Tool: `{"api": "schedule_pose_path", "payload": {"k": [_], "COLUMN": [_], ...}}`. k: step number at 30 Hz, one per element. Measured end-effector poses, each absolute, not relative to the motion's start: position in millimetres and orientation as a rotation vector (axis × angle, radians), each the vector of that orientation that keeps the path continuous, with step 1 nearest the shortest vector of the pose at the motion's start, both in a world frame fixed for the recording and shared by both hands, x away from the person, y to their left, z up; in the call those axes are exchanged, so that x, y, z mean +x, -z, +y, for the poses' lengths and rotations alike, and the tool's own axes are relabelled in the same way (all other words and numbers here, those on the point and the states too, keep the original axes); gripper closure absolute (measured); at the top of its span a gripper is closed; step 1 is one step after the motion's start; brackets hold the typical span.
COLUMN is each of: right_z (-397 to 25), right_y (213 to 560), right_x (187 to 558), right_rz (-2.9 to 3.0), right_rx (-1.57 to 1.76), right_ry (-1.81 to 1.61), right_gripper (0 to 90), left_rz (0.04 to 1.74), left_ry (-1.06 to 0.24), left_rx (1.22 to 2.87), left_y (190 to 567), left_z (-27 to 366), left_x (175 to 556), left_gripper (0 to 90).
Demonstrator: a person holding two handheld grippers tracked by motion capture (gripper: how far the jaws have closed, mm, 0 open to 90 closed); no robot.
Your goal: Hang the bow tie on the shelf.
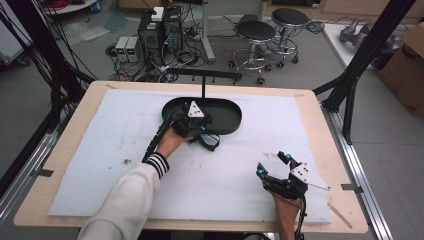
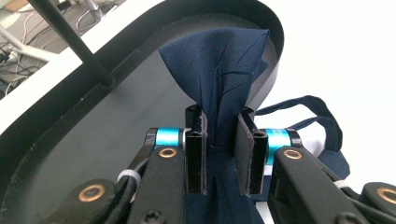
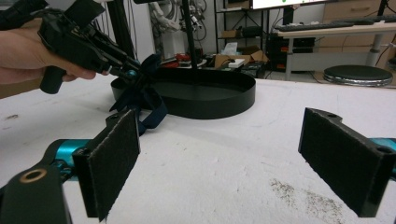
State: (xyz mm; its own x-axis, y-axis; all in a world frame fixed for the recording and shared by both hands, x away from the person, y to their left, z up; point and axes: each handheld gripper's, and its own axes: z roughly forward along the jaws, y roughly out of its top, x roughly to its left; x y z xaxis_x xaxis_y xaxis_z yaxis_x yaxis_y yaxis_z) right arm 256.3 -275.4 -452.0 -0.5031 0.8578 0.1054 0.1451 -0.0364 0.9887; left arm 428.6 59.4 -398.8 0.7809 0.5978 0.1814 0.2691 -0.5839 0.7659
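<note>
While left gripper is clamping navy cloth over tray rim, drop into tray remaining; right gripper idling agape, well apart from tray.

Navy bow tie: thin woven cloth, matt, finely creased. Black oval tray: smooth, matt, faint sheen along rim. Jaws faced with rough, felt-like black pads. Worktop: pale wood edge under white matt sheet, lightly soiled.
</note>
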Motion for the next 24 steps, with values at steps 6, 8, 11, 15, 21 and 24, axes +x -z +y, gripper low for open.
{"api": "schedule_pose_path", "payload": {"k": [6,8,11,15,21,24], "right_z": [-275,-275,-275,-275,-275,-275], "right_y": [452,452,452,452,452,452], "right_x": [257,256,256,257,257,257], "right_rz": [1.666,1.667,1.666,1.665,1.667,1.665], "right_rx": [1.058,1.062,1.061,1.056,1.055,1.056], "right_ry": [-1.589,-1.588,-1.587,-1.585,-1.585,-1.584], "right_gripper": [11.7,11.7,11.7,11.7,11.7,11.7], "left_rz": [0.632,0.653,0.655,0.659,0.65,0.654], "left_ry": [-0.549,-0.532,-0.523,-0.517,-0.537,-0.544], "left_rx": [2.179,2.145,2.119,2.063,2.035,2.015], "left_y": [390,385,382,375,368,364], "left_z": [66,70,73,77,79,82], "left_x": [426,426,425,423,419,418], "left_gripper": [75.8,75.9,75.9,75.9,75.9,75.9]}}
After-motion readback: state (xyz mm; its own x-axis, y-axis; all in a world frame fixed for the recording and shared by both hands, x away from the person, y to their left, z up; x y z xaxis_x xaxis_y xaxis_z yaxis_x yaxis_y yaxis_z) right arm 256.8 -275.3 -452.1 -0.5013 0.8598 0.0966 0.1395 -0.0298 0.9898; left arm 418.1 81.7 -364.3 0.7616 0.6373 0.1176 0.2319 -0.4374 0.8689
